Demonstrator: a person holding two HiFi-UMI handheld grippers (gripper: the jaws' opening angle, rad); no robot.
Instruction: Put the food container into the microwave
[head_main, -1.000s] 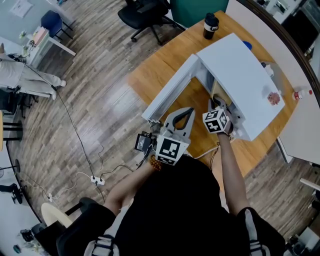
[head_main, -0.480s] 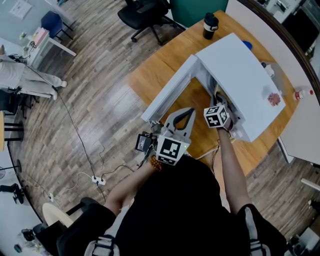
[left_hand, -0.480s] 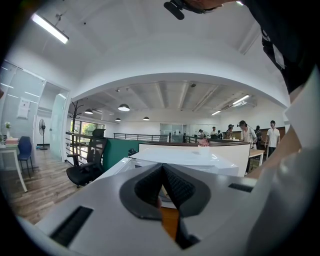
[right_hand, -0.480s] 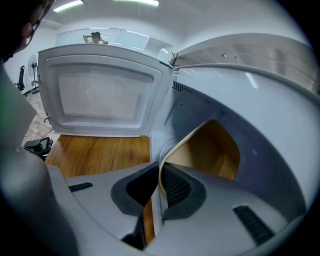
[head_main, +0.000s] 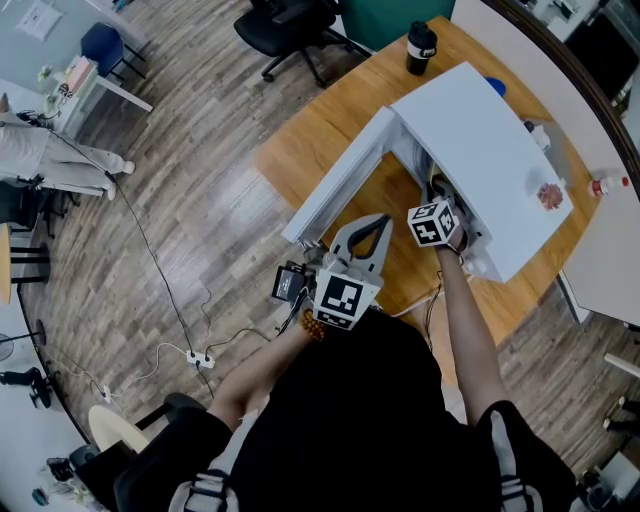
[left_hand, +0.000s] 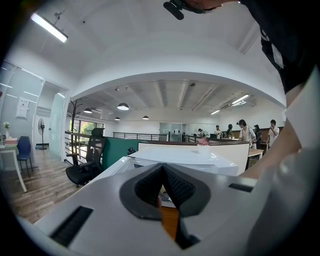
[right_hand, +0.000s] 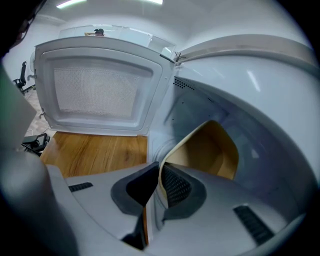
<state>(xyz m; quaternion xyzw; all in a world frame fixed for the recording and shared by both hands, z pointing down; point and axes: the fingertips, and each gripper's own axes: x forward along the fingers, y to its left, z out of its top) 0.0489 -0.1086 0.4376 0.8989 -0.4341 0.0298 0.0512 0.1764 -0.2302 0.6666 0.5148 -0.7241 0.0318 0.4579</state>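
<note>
right gripper view: right gripper has the container by its rim, the thin cream wall pinched between the pads. jaws only a little apart, and they have just eased open a touch. the tan body of it sits ahead and right of the jaws, inside the microwave cavity, low over its floor; touching or not, can't tell. door swung wide, off to the jaws' left, table below it.

head view: against a second ago, the right gripper's cube has slid forward toward the cavity mouth; its tips are under the microwave's top and out of sight. left gripper hasn't shifted. it sits just behind the door's free edge, left of the right one.

left gripper view: jaws closed tip to tip, nothing between them. microwave top lies ahead of them.

reading: container is in and the grip is starting to slacken, so this looks like the release step. left to do: let go fully, then back the right gripper straight out without dragging the rim.
</note>
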